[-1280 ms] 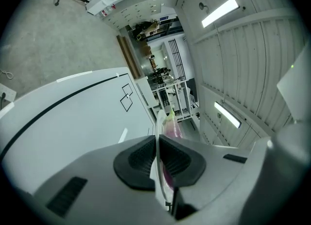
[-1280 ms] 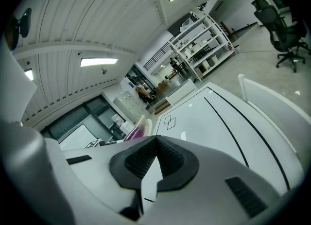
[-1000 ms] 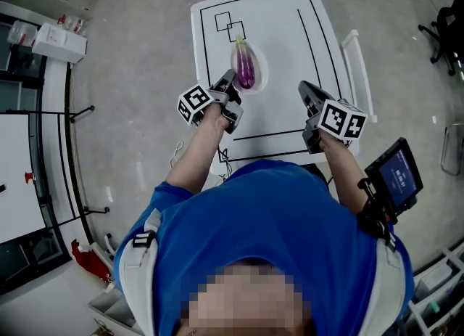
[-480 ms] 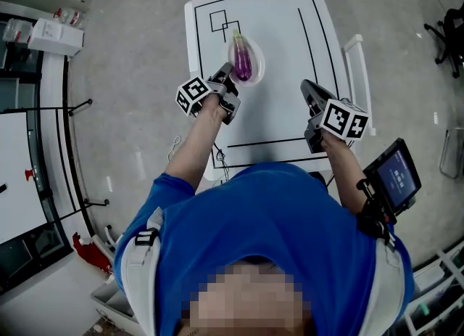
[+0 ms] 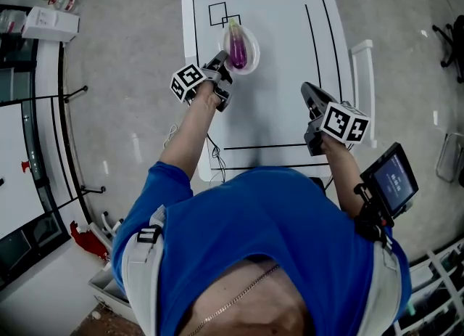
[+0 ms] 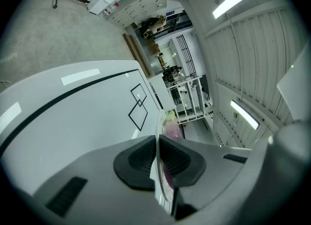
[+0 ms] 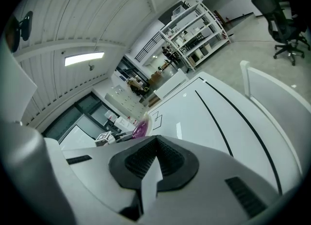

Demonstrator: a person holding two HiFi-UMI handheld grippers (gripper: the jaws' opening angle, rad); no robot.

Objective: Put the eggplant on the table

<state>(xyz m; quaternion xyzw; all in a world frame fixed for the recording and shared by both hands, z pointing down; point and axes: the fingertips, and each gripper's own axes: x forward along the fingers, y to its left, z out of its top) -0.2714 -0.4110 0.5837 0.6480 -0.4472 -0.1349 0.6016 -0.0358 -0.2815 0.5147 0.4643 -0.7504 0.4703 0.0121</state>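
White counter (image 5: 279, 59) fills your view; toward its far left corner the plate (image 5: 253, 57) cradles the eggplant (image 5: 237, 50). Your left tool (image 5: 220, 60) pinches the plate's rim, likely to tip it out; your right tool (image 5: 308, 92), pressed together and empty, waits near the right edge.

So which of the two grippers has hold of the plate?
The left gripper: its jaws pinch the rim of the plate that holds the eggplant. The right gripper is shut on nothing, well apart from the plate.
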